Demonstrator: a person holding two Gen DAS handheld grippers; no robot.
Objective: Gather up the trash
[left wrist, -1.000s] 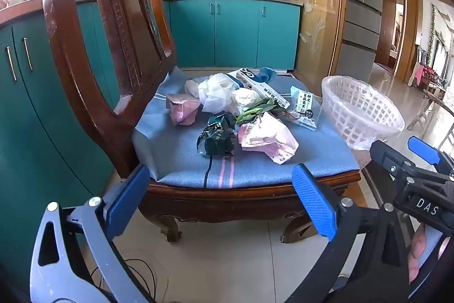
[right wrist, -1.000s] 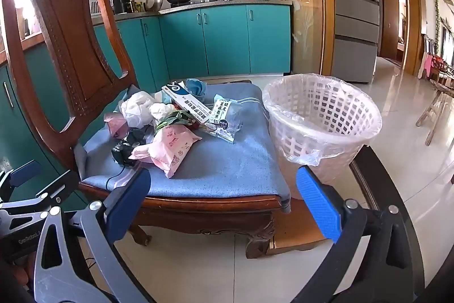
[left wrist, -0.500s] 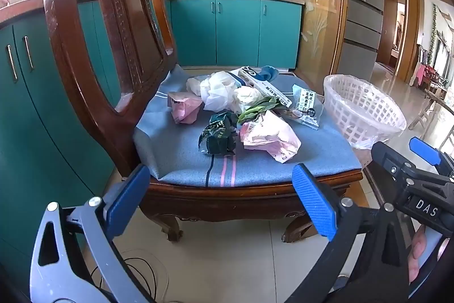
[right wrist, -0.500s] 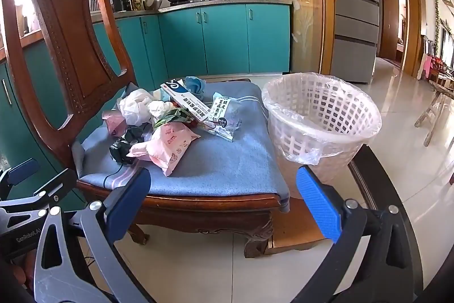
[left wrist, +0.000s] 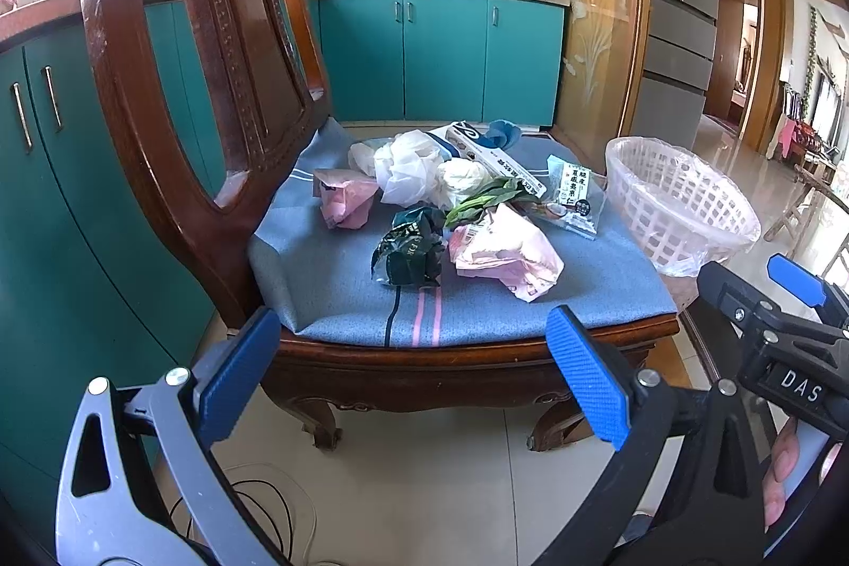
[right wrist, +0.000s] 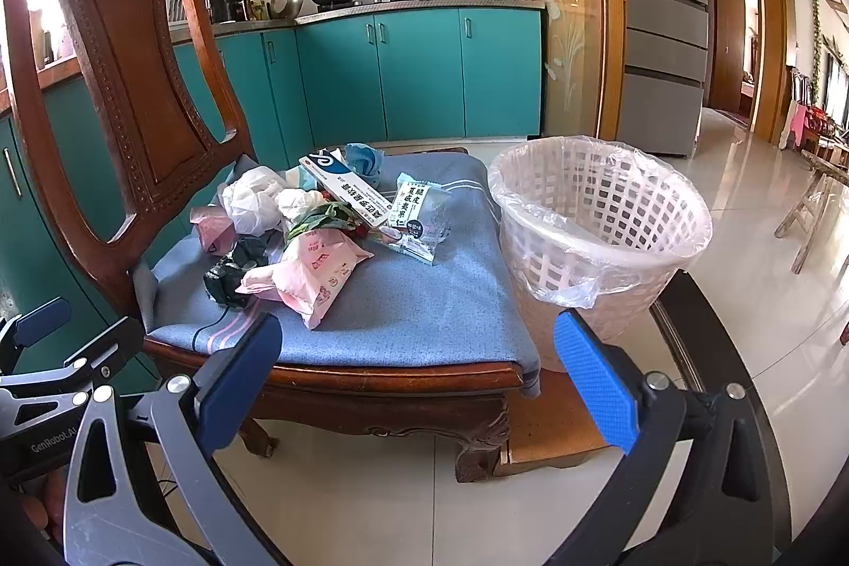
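Evidently nothing collected yet: the trash pile [left wrist: 451, 216] lies on the chair cushion [left wrist: 339, 301], the lined basket [right wrist: 599, 221] beside it looks empty, left claw [left wrist: 414, 375] and right claw [right wrist: 419, 380] both wide, holding nothing.

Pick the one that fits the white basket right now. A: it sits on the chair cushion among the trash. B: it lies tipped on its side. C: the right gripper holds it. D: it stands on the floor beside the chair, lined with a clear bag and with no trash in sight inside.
D: the basket stands upright on the floor beside the chair, bag-lined, with no trash visible inside.
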